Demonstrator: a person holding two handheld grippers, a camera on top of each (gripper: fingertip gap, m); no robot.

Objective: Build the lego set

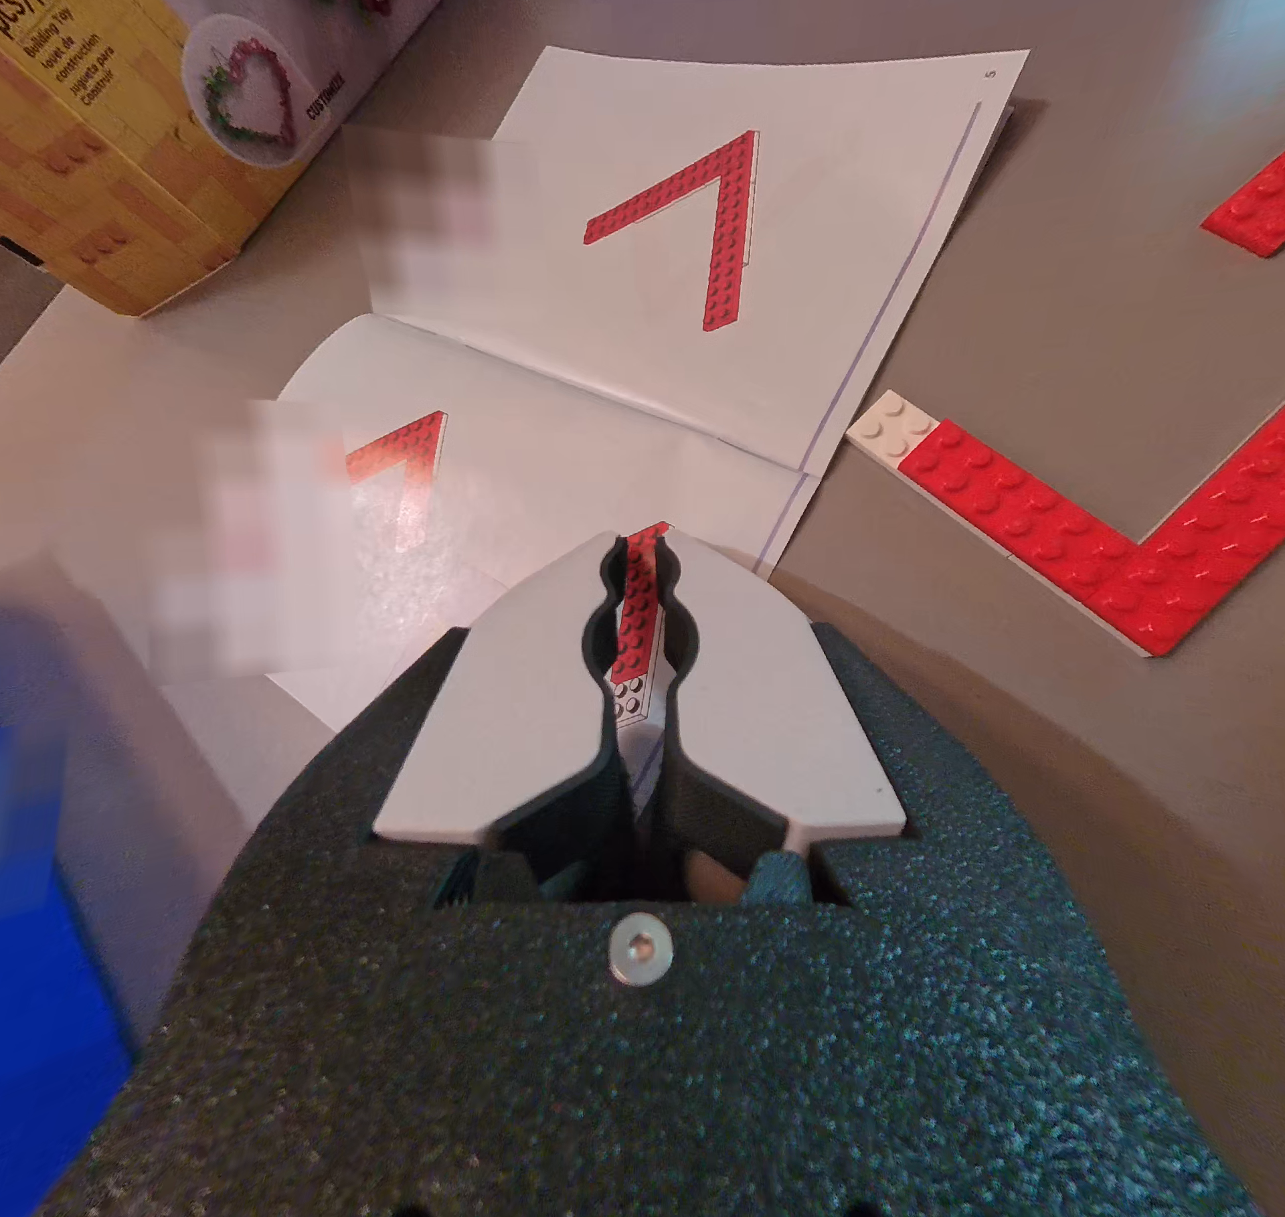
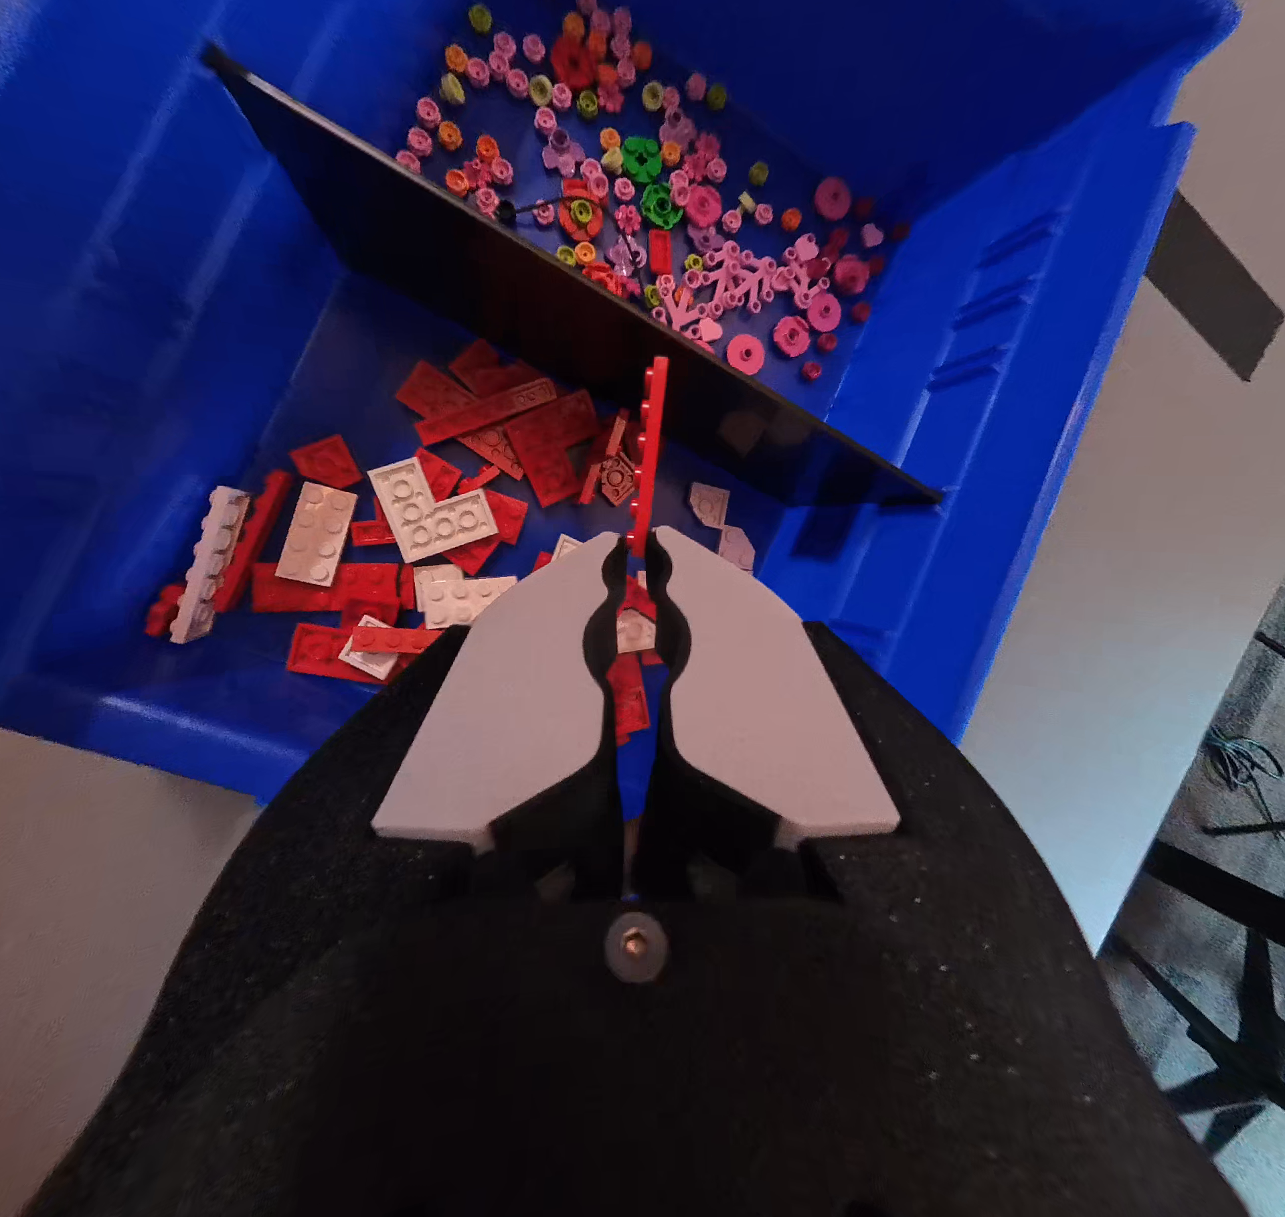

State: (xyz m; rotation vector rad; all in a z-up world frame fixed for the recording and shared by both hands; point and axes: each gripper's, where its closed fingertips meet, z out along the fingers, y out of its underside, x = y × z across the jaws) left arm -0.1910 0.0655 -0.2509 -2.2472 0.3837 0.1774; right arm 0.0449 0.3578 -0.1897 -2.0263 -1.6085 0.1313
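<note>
In the left wrist view we hold the left hand-held gripper (image 1: 638, 544) over an open instruction booklet (image 1: 626, 265); its fingers are nearly pressed together with nothing between them. We count two printed pages, one set box (image 1: 139, 105) behind, and a red L-shaped plate assembly (image 1: 1085, 544) with one white plate (image 1: 893, 429) at its end, lying on the grey tabletop (image 1: 1043, 293) right of the booklet.

In the right wrist view our right hand-held gripper (image 2: 636, 538) pinches one long red plate (image 2: 650, 446) edge-on, above a blue bin (image 2: 174, 245). One black divider (image 2: 556, 293) makes two compartments: red and white plates nearer, small flower pieces farther. The bin sits on a pale tabletop (image 2: 1112, 523).
</note>
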